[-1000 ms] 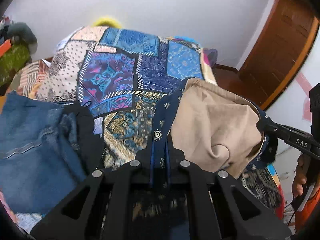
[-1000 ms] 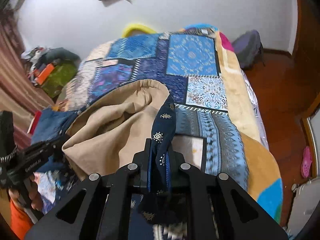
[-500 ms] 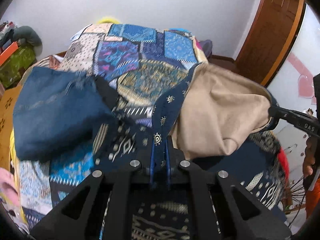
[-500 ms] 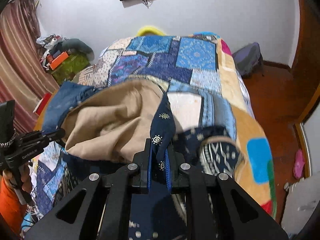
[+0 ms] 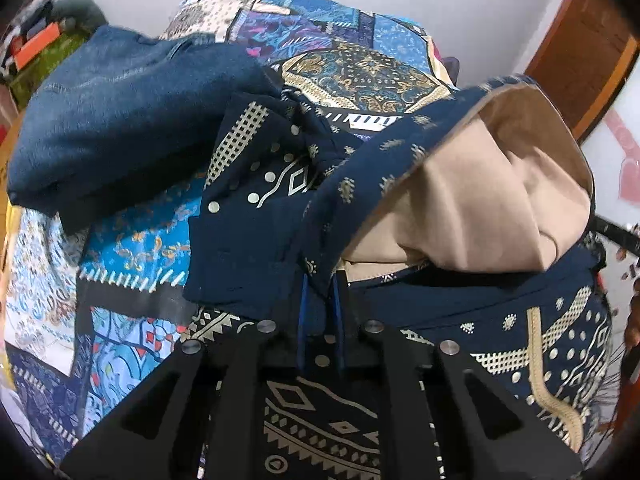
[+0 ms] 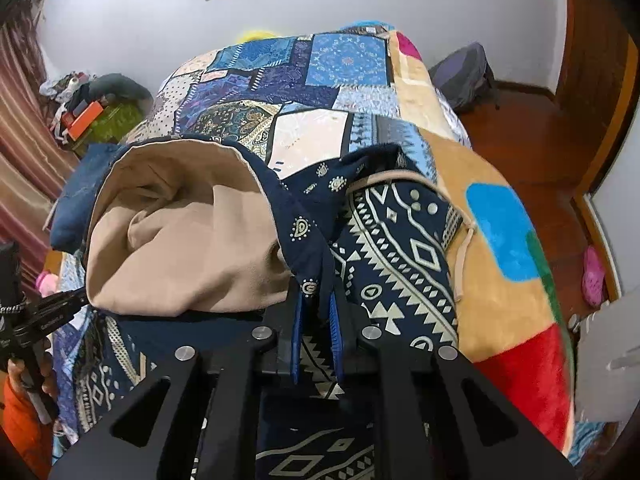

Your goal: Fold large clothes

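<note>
A large navy garment [image 5: 256, 232] with cream prints and a beige lining [image 5: 492, 200] lies over the near end of the bed. My left gripper [image 5: 320, 292] is shut on its navy hem. My right gripper [image 6: 318, 300] is shut on the same hem further along, beside the beige lining [image 6: 180, 240] and the printed body [image 6: 400, 256]. The hem stretches between both grippers, with the beige lining bulging out. The left gripper also shows at the left edge of the right wrist view [image 6: 76, 300].
A patchwork bedspread [image 6: 344, 64] covers the bed. Folded blue jeans [image 5: 120, 120] lie at the left of the bed. A cluttered green box [image 6: 100, 120] stands at the far left. A dark bag [image 6: 464, 76] sits on the wooden floor at the right.
Both grippers have pulled the hem back and down toward the near end of the bed. More of the printed body now lies spread under and beside them.
</note>
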{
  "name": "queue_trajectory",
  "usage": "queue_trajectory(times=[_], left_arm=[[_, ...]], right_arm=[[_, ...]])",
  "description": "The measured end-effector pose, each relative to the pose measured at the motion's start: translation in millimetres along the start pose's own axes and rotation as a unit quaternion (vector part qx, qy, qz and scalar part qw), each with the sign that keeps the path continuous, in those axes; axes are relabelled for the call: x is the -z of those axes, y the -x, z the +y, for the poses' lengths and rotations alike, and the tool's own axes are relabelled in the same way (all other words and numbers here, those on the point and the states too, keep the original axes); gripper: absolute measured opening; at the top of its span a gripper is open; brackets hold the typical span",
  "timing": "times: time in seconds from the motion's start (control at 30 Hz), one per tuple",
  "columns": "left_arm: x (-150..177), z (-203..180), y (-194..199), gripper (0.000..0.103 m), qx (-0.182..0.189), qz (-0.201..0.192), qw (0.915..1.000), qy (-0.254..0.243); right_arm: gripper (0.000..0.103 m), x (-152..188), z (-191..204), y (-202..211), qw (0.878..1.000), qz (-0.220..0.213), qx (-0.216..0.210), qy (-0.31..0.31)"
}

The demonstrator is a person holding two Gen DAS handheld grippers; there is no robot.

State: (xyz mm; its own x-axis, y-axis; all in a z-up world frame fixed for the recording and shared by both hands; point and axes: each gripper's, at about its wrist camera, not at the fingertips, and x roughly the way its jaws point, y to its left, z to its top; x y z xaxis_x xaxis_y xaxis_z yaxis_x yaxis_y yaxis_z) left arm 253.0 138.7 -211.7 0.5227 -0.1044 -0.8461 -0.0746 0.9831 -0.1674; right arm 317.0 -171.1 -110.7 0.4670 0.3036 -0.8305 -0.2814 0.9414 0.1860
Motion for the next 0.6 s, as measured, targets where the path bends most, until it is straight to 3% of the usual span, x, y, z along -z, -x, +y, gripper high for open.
queue_trajectory(times=[0.07,0.17,0.27,0.43,0.6], left_arm=[[-2,-6,3,0.018,-0.018,0.000,0.9996,-0.024],[-7,-14,12,0.050,-0.044,-0.011,0.9975,-0.055],[-19,-18,24,0.066,-0.049,-0.034,0.9964,-0.059],[-55,-24,33,0.066,-0.023,-0.063,0.9966,-0.048],[-88,-37,18,0.066,-0.014,-0.069,0.9958,-0.058]], right_arm=[[0.013,0,5,4,1.000,-0.004,0.009,0.017],[0.017,-3,14,9,0.999,-0.004,0.024,0.047],[0.024,-9,17,14,0.998,-0.009,0.024,0.055],[0.049,-23,16,19,0.998,-0.039,0.025,0.041],[0.049,-41,15,11,0.998,-0.044,0.013,0.034]])
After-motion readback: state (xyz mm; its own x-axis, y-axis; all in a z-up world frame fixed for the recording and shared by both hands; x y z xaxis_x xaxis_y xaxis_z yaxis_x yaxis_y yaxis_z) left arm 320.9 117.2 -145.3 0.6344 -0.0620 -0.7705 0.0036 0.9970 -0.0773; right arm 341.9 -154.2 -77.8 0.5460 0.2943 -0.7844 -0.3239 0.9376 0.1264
